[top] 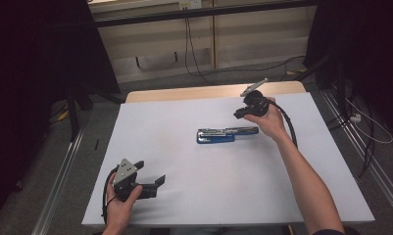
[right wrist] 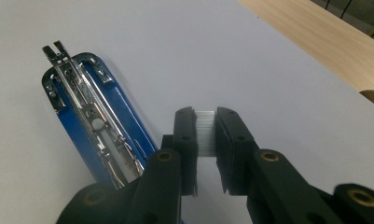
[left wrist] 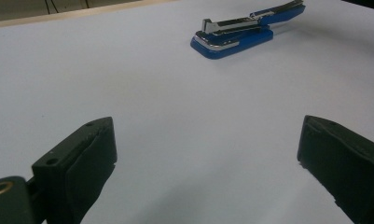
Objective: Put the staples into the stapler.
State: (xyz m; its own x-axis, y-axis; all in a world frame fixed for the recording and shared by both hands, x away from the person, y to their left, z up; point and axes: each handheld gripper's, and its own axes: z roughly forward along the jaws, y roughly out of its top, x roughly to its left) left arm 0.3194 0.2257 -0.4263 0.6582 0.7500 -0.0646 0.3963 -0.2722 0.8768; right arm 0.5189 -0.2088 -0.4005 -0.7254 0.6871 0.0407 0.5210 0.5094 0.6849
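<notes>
Staple strip is pinched, stapler's open right next to it

Near to far in the high view: the left gripper [top: 152,183] sits at the lower left, jaws spread wide and holding nothing, well apart from the action. Mid-frame, the blue stapler [top: 226,133] lies flipped open, long axis running left-right. Just past its right end, the right gripper [top: 239,113] pinches a strip of staples [right wrist: 205,132]. Stapler's channel lies just left of those jaws in the right gripper view, so I'd guess it's the right hand's job.
</notes>
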